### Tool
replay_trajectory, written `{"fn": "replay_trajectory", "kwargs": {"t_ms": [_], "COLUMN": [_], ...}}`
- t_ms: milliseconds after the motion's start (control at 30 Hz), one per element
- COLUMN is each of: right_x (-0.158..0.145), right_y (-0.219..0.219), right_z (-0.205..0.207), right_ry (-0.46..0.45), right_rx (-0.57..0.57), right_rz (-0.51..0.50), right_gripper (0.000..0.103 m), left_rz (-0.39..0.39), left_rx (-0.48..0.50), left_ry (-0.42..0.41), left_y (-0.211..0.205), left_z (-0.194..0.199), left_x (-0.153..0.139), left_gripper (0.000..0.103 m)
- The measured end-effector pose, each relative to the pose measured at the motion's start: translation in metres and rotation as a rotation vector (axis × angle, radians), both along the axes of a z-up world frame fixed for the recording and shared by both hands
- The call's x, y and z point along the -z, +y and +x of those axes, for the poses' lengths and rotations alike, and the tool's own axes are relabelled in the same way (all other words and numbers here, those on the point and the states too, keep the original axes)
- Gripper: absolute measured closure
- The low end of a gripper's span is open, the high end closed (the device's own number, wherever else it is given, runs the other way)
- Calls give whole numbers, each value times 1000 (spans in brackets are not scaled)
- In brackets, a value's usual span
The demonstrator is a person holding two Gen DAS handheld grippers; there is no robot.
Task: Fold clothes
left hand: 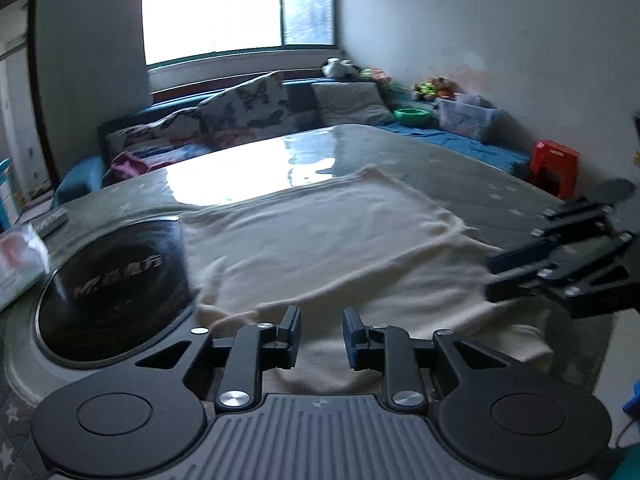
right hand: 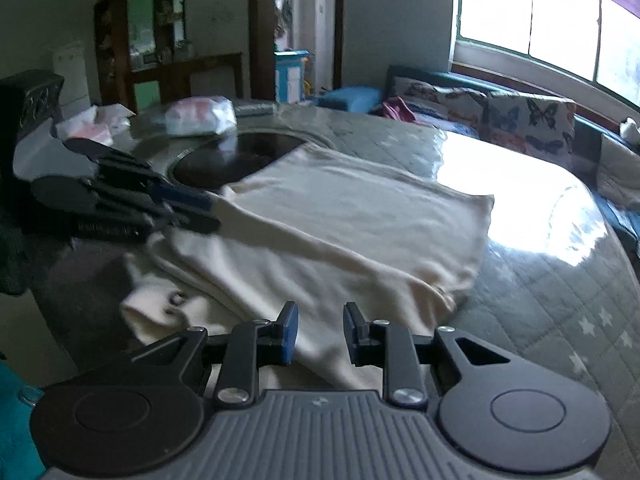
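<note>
A cream garment [left hand: 320, 240] lies folded flat on a round table with a grey quilted cover [left hand: 500, 184]. Its near layers hang over the table's front edge. A cuff with buttons [right hand: 160, 308] shows at the near left in the right wrist view. My left gripper [left hand: 322, 336] hovers over the garment's near edge, jaws apart, with cloth below and nothing pinched. Seen from the right wrist, the left gripper [right hand: 212, 212] has its tips at a folded edge of the garment [right hand: 340, 232]. My right gripper [right hand: 320, 334] is open over the near hem, and its tips [left hand: 490, 278] touch the cloth's right side.
A black round cooktop [left hand: 116, 288] is set into the table left of the garment. Tissue packs [right hand: 200, 116] and a remote [left hand: 52, 220] lie beyond it. A sofa with butterfly cushions [left hand: 248, 108] runs behind the table. A red stool [left hand: 554, 168] stands at right.
</note>
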State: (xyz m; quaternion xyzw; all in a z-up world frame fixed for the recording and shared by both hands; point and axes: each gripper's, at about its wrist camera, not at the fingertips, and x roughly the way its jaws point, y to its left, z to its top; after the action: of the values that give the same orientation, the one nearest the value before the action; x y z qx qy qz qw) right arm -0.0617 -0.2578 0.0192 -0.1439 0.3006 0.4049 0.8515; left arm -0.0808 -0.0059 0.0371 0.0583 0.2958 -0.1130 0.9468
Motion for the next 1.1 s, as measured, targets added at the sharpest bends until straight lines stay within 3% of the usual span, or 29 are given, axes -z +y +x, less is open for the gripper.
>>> {"fn": "replay_trajectory", "kwargs": {"t_ms": [233,433,567,733,1000,1100], "right_x": [8,3,8,1,5,-3], "right_y": [17,23,30,37,48,37], "right_z": [-6,-7,-14,-12,-13,-16], "right_ry": [1,-4,-20,-44,-31,-28], "right_rx": [-56,-62,-107,-110,-157,-139], "right_rz": [-12,11,-27,3,-31,-24], "right_gripper": [79,79,79,79,79,72], "left_rz": [35,47,77,129,226,250], "left_rx": [44,51,55,58,156,197], "left_ry": [36,19,8,17,0,-17], "left_y": [-10,-11,-6,5,-4,-12], "left_z": [-11,-16,-27,-46,-70,-72], "left_x": [12,7,2,1,10,17], "left_gripper": [78,78,77,76,65,60]}}
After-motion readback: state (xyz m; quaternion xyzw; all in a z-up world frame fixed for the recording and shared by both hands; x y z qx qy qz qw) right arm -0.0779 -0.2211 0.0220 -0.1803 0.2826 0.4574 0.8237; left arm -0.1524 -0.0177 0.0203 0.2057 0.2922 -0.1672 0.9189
